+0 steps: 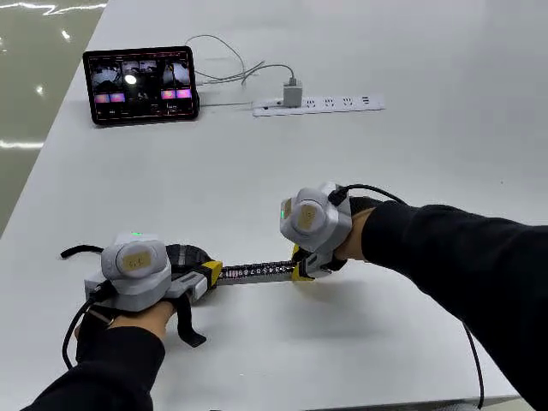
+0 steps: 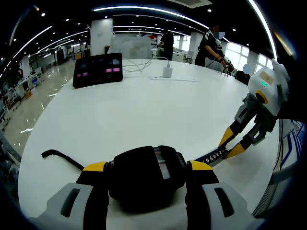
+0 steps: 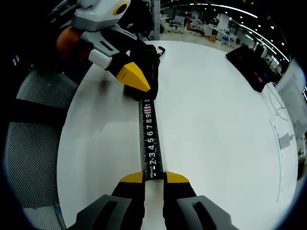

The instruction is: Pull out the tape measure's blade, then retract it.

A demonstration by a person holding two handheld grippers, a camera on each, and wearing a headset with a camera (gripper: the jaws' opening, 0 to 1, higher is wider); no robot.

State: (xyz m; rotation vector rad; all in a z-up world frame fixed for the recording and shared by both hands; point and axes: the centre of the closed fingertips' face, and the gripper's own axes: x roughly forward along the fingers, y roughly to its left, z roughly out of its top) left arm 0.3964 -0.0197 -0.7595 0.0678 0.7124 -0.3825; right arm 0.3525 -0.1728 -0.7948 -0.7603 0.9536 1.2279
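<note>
Workbench (image 1: 385, 171): right hand-held gripper (image 3: 154, 178) grips extended blade (image 3: 150, 139).

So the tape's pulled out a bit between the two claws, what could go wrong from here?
1. The right claw pinches only the very tip of the black numbered blade; if it slips, the blade would likely snap back into the black round tape measure case.
2. The left claw clamps that rounded case; a harder pull could twist it or drag it loose across the white table.
</note>
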